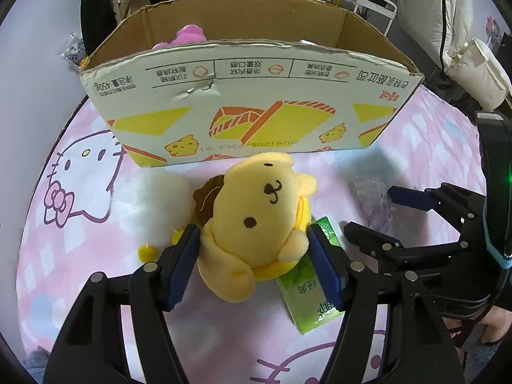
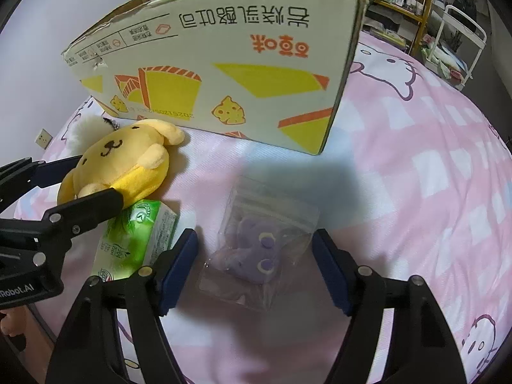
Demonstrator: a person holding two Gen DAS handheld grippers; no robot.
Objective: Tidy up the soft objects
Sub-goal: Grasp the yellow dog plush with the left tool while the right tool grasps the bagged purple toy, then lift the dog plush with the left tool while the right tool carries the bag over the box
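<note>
A yellow plush dog (image 1: pixel 256 211) lies on the pink bedcover in front of a cardboard box (image 1: pixel 249 102). My left gripper (image 1: pixel 252 256) is shut on it, its blue pads (image 1: pixel 182 265) against the dog's sides; the right wrist view shows the same hold on the dog (image 2: pixel 121 163). A small purple plush sealed in a clear bag (image 2: pixel 256 249) lies between the blue pads (image 2: pixel 329 265) of my right gripper (image 2: pixel 254 262), which stands open a little wider than the bag. In the left wrist view the right gripper (image 1: pixel 368 208) hovers over that bag (image 1: pixel 371 198). A pink plush (image 1: pixel 188 35) sits inside the box.
A green tissue pack (image 1: pixel 307 297) lies partly under the dog, beside my right gripper's left finger (image 2: pixel 179 262). A white fluffy toy (image 1: pixel 153 204) touches the dog's left side. The box (image 2: pixel 224 64) stands just behind. Shelves and a white cart (image 2: pixel 460 32) stand beyond the bed.
</note>
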